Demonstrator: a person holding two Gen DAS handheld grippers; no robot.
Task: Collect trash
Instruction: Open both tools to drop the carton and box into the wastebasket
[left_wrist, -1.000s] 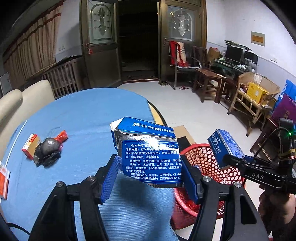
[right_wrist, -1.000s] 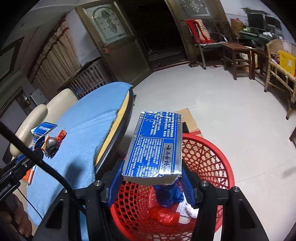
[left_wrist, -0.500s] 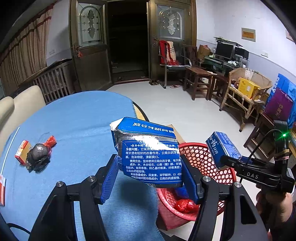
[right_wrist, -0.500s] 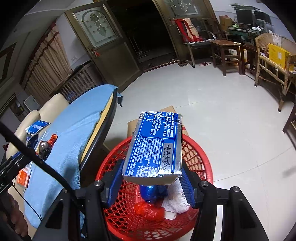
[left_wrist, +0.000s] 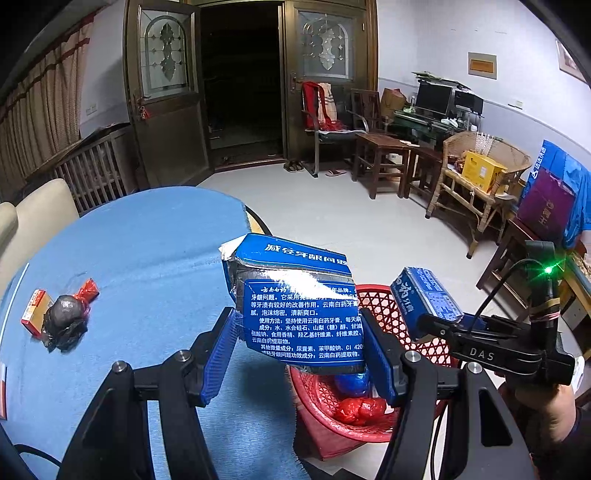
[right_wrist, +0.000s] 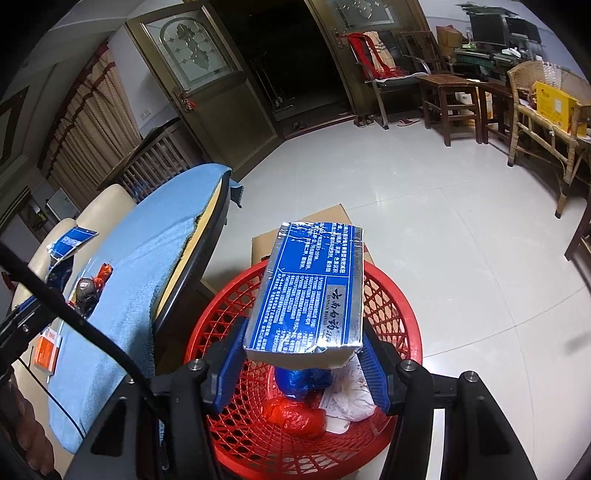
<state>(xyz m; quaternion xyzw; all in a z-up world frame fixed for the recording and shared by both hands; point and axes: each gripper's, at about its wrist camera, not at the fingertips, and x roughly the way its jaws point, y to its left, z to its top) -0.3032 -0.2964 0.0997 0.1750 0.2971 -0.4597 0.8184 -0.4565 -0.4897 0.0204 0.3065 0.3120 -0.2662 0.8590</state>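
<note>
Left gripper (left_wrist: 301, 345): jaws about half open, clamped on a crumpled blue box (left_wrist: 295, 306), pads pressing both of its sides. Box sat upright between the pads, over the worktop (left_wrist: 147, 258) edge, with the red basket (left_wrist: 384, 306) just behind it at 3 o'clock.

Right gripper (right_wrist: 303, 354): jaws about half open, clamped on a second blue box (right_wrist: 310, 291), silver-edged, long axis pointing away from the camera toward 12 o'clock. It hung directly above the red basket (right_wrist: 399, 306), which stood on the floor (right_wrist: 443, 221) beside the worktop (right_wrist: 129, 258).

Basket contents, right wrist view: a blue wad (right_wrist: 303, 380), a red wad (right_wrist: 295, 417), white paper (right_wrist: 351, 398). A cardboard box (right_wrist: 317, 225) lay behind the basket at 12 o'clock.

Left on the worktop, left wrist view, at 9 o'clock: a dark bag (left_wrist: 64, 323) with a red wrapper (left_wrist: 86, 291) touching it, and a small orange-red box (left_wrist: 35, 310) just beside.

Right gripper (left_wrist: 436, 321) also showed in the left wrist view at 3 o'clock, with its box (left_wrist: 424, 295) over the basket.
</note>
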